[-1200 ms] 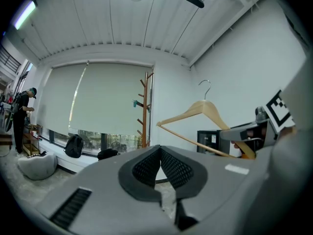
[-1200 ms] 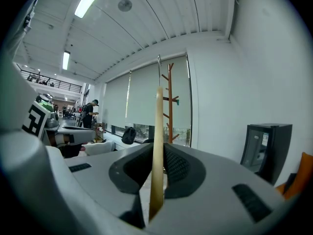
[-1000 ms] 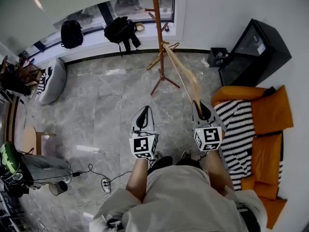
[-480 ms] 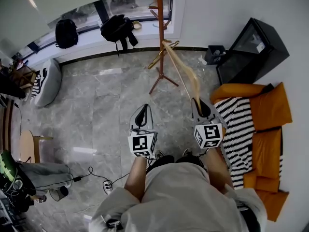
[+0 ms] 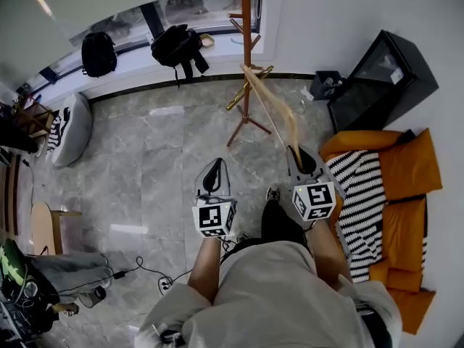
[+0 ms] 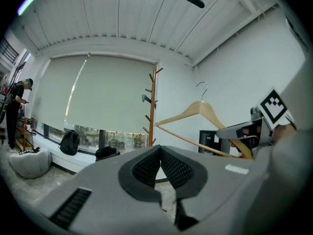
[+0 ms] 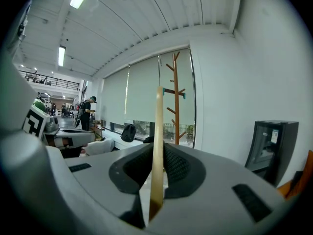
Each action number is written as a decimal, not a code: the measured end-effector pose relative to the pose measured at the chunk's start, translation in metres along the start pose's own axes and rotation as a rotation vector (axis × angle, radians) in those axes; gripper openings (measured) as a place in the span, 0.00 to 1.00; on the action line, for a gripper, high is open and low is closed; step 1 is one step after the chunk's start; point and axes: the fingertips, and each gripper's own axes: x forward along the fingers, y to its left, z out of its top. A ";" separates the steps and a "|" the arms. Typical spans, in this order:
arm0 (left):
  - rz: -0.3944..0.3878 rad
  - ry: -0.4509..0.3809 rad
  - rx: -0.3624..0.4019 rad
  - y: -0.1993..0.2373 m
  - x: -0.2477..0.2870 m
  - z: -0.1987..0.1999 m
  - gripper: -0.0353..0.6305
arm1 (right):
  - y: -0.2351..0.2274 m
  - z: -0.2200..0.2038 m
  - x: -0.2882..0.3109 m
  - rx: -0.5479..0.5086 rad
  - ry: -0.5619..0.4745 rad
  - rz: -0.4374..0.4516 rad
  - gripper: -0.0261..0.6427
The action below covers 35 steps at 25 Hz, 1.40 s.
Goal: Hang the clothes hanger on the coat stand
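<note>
Far to your left, a pale beanbag (image 5: 72,124) lies on the marble floor (image 5: 145,165). A black backpack (image 5: 96,51) and a second black bag (image 5: 176,46) sit on the window ledge behind it. At far centre stands the wooden coat stand (image 5: 246,49), with its legs spread on the floor. To your right, a black cabinet (image 5: 380,75) stands against the wall. Nearer you on that side is an orange sofa (image 5: 409,169) with a striped blanket (image 5: 359,194) over it.

The clothes hanger (image 6: 200,106) is pale wood, a triangle with a lower bar and a metal hook on top. It reaches from your right side toward the stand. In the left gripper view it sits just right of the pole, apart from the pegs, so it is not hung.

Your left gripper (image 5: 215,167) has its jaws closed together with nothing between them. It is held out low beside the other one. Your right gripper (image 5: 298,154) is narrowed onto the near end of the hanger, with the wood clamped between its pads.
</note>
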 end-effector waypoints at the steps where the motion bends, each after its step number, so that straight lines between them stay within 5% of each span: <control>1: 0.002 0.000 0.001 0.002 0.008 0.001 0.07 | -0.003 0.000 0.009 0.004 0.004 0.006 0.11; 19: 0.173 0.007 0.016 0.019 0.208 0.022 0.07 | -0.116 0.025 0.191 0.004 0.075 0.277 0.11; 35: 0.270 0.021 0.025 0.036 0.263 0.021 0.07 | -0.114 0.034 0.270 -0.043 0.150 0.508 0.11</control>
